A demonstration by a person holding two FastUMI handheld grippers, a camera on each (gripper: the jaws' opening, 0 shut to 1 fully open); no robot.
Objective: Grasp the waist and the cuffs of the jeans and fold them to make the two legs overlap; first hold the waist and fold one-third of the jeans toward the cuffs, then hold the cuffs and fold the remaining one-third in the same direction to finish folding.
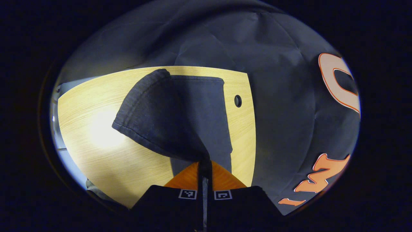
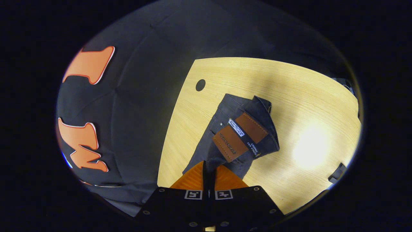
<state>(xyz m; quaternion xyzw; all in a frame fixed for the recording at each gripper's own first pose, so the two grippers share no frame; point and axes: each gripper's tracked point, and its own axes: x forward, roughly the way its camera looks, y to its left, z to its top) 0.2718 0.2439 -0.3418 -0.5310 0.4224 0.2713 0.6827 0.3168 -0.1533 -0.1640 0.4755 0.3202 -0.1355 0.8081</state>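
Left tongs (image 1: 204, 167) clamp jeans (image 1: 180, 116) cuff, right tongs (image 2: 209, 169) clamp waist; bare tabletop (image 2: 309, 96) beyond both, its edge beside each

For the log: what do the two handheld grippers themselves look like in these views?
Both look alike. The left gripper has a black body with two small square black-and-white markers beside the centre slot. The right gripper has the same body and markers, plus small round screws along its edges. No cables, hands or sleeves are in view.

We see dark jeans (image 1: 193, 109) lifted off the table (image 1: 96, 106), cuff (image 1: 141, 109) hanging open, and the waist (image 2: 241, 133) with its brown patch bunched up.
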